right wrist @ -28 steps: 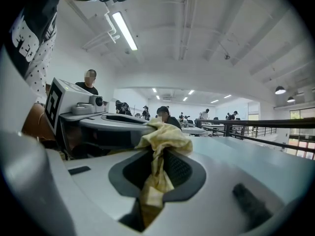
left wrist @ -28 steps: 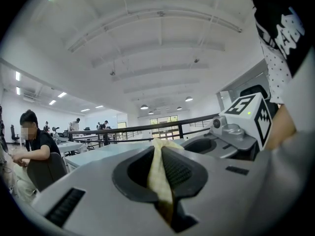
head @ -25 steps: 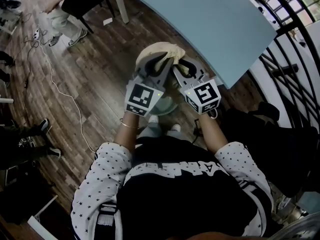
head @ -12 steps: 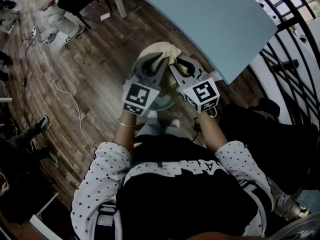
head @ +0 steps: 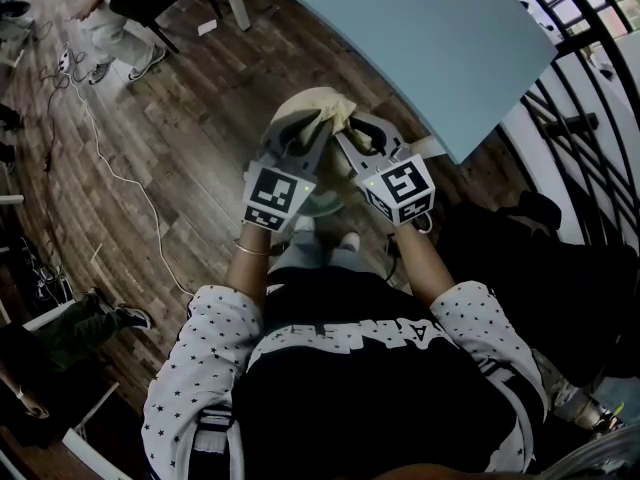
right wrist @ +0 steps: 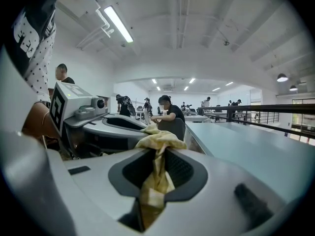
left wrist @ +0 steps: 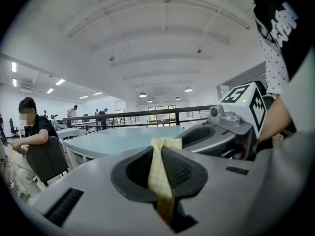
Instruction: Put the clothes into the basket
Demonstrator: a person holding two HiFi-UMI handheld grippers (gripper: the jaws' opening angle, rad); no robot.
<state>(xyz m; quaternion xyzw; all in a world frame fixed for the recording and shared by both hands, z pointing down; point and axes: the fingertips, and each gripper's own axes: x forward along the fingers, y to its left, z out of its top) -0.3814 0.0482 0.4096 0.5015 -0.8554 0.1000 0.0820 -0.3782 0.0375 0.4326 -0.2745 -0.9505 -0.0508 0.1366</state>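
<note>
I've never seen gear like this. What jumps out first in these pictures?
First, the pale yellow cloth at the centre of the head view, pinched from both sides: the left gripper and the right gripper each have their jaws shut on a fold of it. Next, the black-and-white marker cubes, one on each gripper. Beyond them, a pale blue table stands on the dark wooden floor.

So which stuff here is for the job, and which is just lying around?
For the job: yellow cloth, left gripper and right gripper, both shut on it.
Just around: blue table, chair, black railing.
</note>
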